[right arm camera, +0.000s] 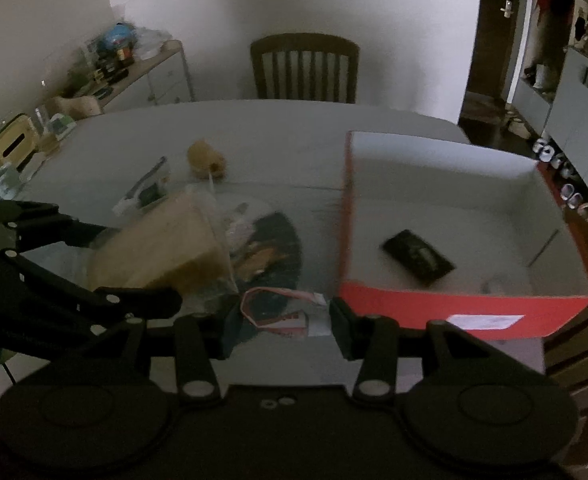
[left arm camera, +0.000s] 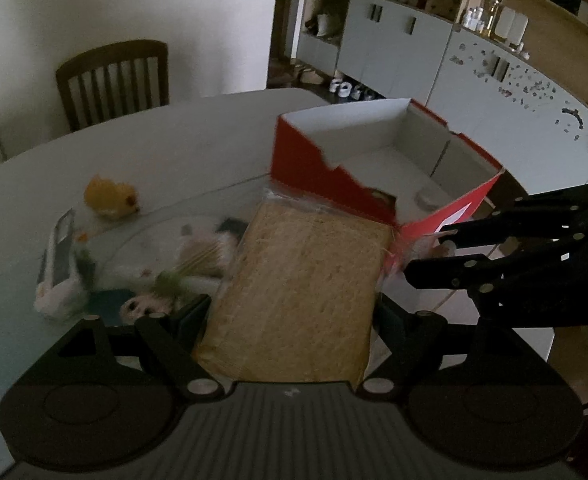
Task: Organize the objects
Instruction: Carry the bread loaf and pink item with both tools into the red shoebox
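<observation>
My left gripper (left arm camera: 290, 308) is shut on a bagged loaf of bread (left arm camera: 306, 272), held above the table just short of the red box (left arm camera: 314, 168). The box is open at the top, with white inner walls. A dark flat rectangle (right arm camera: 418, 256) lies on its floor. My right gripper (right arm camera: 282, 320) is shut on a clear packet with a red edge (right arm camera: 278, 312), near the box's front wall (right arm camera: 414, 304). In the right wrist view the left gripper (right arm camera: 142, 266) and the loaf (right arm camera: 162, 248) appear at the left. In the left wrist view the right gripper (left arm camera: 430, 256) reaches in from the right.
A yellow plush toy (left arm camera: 112, 200), a white packaged item (left arm camera: 58, 264) and several small blurred things lie on the grey table (left arm camera: 182, 140). A wooden chair (right arm camera: 306, 68) stands at the far edge. Grey cabinets (left arm camera: 394, 48) line the right, and a cluttered side shelf (right arm camera: 134, 64) the left.
</observation>
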Demonstrator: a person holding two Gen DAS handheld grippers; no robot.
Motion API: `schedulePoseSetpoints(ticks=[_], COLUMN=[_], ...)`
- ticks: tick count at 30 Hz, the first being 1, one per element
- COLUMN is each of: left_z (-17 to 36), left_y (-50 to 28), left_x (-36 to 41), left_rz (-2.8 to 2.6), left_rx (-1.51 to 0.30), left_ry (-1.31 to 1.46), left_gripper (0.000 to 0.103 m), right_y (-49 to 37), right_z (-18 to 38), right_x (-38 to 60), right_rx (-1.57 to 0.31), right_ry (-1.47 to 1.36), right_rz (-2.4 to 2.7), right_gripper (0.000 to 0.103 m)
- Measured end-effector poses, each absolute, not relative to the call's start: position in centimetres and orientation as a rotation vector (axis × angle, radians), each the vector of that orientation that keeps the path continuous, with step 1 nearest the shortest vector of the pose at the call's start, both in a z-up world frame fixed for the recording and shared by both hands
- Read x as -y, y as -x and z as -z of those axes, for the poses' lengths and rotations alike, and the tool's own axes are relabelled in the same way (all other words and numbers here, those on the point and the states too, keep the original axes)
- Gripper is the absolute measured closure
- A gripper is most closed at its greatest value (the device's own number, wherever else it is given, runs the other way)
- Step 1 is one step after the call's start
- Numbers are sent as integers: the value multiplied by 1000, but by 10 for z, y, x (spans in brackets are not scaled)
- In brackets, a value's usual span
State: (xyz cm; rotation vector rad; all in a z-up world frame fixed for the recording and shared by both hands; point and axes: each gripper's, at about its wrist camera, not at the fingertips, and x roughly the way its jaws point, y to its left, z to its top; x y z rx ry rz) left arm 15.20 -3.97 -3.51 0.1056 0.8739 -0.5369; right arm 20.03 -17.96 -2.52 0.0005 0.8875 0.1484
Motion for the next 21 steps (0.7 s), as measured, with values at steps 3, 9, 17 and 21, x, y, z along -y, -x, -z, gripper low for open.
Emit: schedulePoseSetpoints(ticks=[3,9,17,21], left_z=[32,27,21,19], left_y=[-157,-166,-182,-197], left_x=[63,110,164,188], left_rz=[545,562,570,570], left_rx=[-866,-847,-819,-813], left_ry=[-106,-122,-162,-189], left_gripper=[18,18,18,18], right_y=[-201,-205,-213,-220], right_z=[23,19,18,19], right_x=[201,243,292,314], right_rx=[-881,-867,-846,-837], right_ry=[3,10,23,32], right_rz=[-142,-131,-116,-103], right_gripper=[57,57,57,57])
